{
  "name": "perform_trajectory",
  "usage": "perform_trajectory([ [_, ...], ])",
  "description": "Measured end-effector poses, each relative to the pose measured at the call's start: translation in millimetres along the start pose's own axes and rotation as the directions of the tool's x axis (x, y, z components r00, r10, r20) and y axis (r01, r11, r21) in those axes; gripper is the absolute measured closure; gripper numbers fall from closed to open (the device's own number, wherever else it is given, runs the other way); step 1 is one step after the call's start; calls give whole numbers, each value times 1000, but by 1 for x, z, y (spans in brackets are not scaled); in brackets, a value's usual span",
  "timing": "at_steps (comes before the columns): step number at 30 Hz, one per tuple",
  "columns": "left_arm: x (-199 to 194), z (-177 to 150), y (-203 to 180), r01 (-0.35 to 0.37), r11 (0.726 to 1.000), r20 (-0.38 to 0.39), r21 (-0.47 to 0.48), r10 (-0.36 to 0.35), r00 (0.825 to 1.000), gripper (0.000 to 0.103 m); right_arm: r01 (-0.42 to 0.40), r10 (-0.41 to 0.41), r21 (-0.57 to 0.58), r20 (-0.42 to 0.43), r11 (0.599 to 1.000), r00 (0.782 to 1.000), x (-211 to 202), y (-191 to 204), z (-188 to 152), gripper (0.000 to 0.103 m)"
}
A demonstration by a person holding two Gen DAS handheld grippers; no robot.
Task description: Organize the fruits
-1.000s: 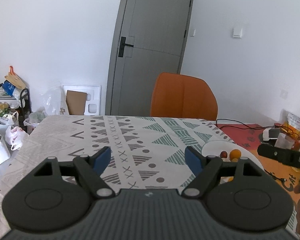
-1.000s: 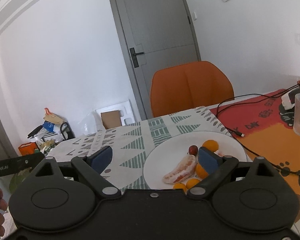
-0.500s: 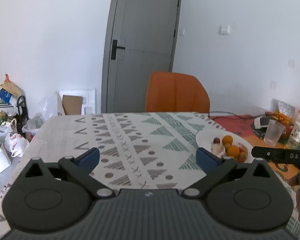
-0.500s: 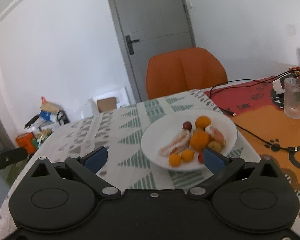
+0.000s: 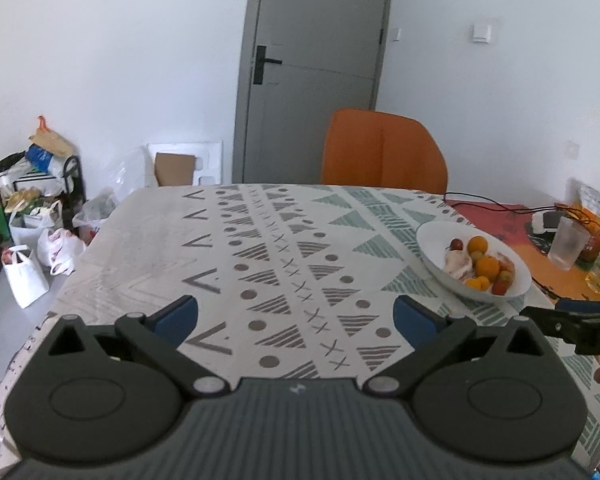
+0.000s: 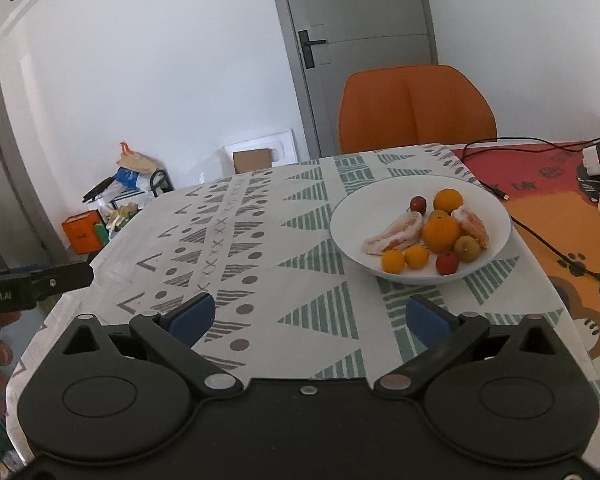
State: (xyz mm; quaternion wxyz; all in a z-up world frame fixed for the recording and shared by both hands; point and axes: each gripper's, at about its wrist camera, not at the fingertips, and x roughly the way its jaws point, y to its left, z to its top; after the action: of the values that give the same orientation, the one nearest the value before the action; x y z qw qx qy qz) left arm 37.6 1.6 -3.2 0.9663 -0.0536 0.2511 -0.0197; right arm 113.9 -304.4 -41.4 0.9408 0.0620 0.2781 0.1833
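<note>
White plate point(image 6: 496, 208) of fruit point(image 6: 440, 232) sits on patterned tablecloth point(image 6: 260, 240), near orange chair point(image 6: 412, 108). Left gripper point(image 5: 296, 316) & right gripper point(image 6: 310, 318) hover short of plate, jaws wide, nothing between. Peeled segments look soft; small round fruit likely rolls, so grip across middle.

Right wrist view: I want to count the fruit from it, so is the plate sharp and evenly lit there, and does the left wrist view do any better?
Right wrist view: soft daylight, no glare; the fruit on the white plate reads sharp, straight lines bow only toward the edges. Left wrist view: the white plate sits far right, smaller and squeezed by the fisheye, so its fruit overlaps.
</note>
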Motion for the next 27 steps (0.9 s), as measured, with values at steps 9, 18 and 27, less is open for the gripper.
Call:
perform_trajectory([
  [9, -1, 0, 1, -7, 1000, -16, 7, 7, 1000, 0, 2, -2, -1, -2, 1000, 1000, 0, 0, 0, 0],
  [18, 0, 0, -1, -9, 1000, -17, 8, 9, 1000, 0, -3, 3, 0, -2, 1000, 1000, 1, -1, 0, 0],
  [27, 3, 1, 1, -18, 1000, -31, 4, 18, 999, 0, 1, -1, 12, -7, 1000, 1000, 3, -3, 0, 0],
])
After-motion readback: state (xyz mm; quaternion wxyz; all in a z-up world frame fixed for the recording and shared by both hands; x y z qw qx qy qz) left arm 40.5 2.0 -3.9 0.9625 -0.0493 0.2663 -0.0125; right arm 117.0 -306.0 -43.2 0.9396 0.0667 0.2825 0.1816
